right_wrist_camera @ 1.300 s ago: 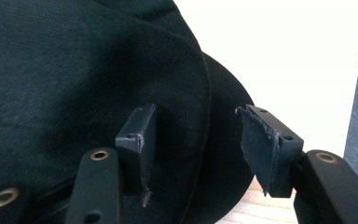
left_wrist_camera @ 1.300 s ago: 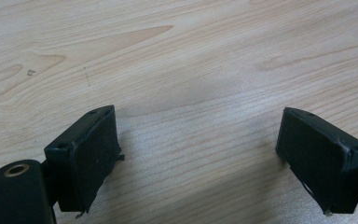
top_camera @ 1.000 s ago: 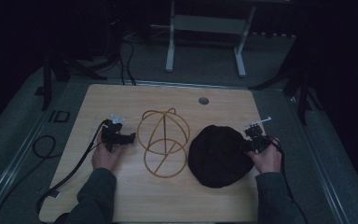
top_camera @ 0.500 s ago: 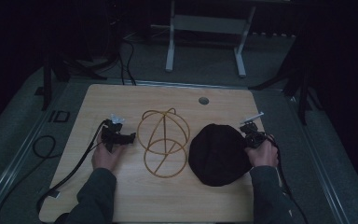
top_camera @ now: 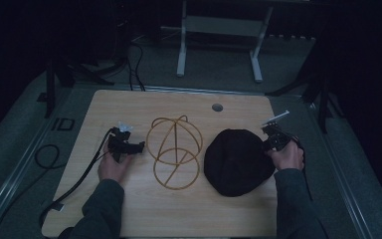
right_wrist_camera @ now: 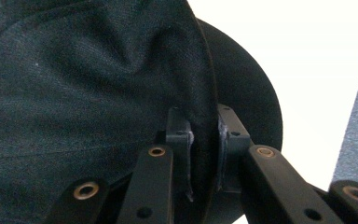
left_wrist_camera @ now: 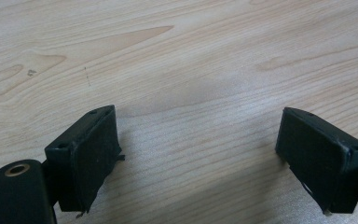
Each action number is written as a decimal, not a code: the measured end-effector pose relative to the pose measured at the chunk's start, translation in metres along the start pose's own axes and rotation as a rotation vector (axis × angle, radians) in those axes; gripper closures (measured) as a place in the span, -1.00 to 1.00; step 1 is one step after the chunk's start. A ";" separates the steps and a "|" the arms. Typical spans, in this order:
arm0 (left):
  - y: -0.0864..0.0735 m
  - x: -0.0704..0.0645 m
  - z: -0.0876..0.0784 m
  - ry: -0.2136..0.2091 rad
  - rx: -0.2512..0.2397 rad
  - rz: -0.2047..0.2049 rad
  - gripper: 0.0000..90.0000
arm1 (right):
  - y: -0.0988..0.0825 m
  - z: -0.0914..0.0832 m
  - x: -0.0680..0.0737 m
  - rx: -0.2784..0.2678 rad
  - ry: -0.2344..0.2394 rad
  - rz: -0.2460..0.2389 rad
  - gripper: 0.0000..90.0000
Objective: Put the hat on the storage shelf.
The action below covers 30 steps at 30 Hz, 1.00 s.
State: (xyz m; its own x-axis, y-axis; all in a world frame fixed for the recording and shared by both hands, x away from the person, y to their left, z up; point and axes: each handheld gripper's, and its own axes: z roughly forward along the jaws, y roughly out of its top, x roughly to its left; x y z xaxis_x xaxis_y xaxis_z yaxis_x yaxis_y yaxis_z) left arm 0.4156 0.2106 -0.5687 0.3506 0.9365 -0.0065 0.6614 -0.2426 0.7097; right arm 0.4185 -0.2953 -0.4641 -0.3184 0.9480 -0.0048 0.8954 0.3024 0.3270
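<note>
Your right gripper (right_wrist_camera: 204,140) was clamped on the hat's (top_camera: 236,162) thin edge; the cloth could slip free on lifting. Your left gripper (left_wrist_camera: 196,154) stood open, empty, beside the wire frame (top_camera: 173,149).

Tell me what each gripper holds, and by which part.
The right gripper pinches the black hat by its edge at the right side. The left gripper is open over the table, holding nothing.

Table (top_camera: 129,107): light wood top, rounded corners, grain visible.
Grommet (top_camera: 217,107): round grey port, near the far edge of the table.
Wire frame (top_camera: 173,152): tan dome of hoops, stands mid-table.
Floor (top_camera: 25,149): grey carpet.
Stand (top_camera: 219,30): white legs, beyond the table.
</note>
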 end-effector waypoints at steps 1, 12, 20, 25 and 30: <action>0.000 0.000 0.000 0.000 0.000 0.000 -0.72 | 0.001 -0.003 0.000 -0.003 0.002 -0.002 0.75; 0.000 0.000 0.000 0.000 0.000 0.000 -0.72 | 0.019 -0.023 -0.002 0.007 0.047 -0.031 0.75; 0.000 0.000 0.000 0.000 0.000 0.000 -0.72 | 0.032 -0.031 0.001 0.002 0.074 -0.039 0.75; 0.000 0.000 0.000 0.000 0.000 0.000 -0.72 | 0.039 -0.038 0.005 0.011 0.070 -0.056 0.75; 0.000 0.000 0.000 0.000 -0.001 0.000 -0.72 | 0.045 -0.044 0.005 0.028 0.068 -0.071 0.75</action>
State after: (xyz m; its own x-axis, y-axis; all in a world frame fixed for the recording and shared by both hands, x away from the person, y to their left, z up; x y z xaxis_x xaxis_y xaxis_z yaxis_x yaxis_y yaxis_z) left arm 0.4156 0.2106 -0.5688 0.3504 0.9366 -0.0068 0.6612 -0.2421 0.7101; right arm 0.4437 -0.2809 -0.4079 -0.4012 0.9152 0.0371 0.8776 0.3725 0.3018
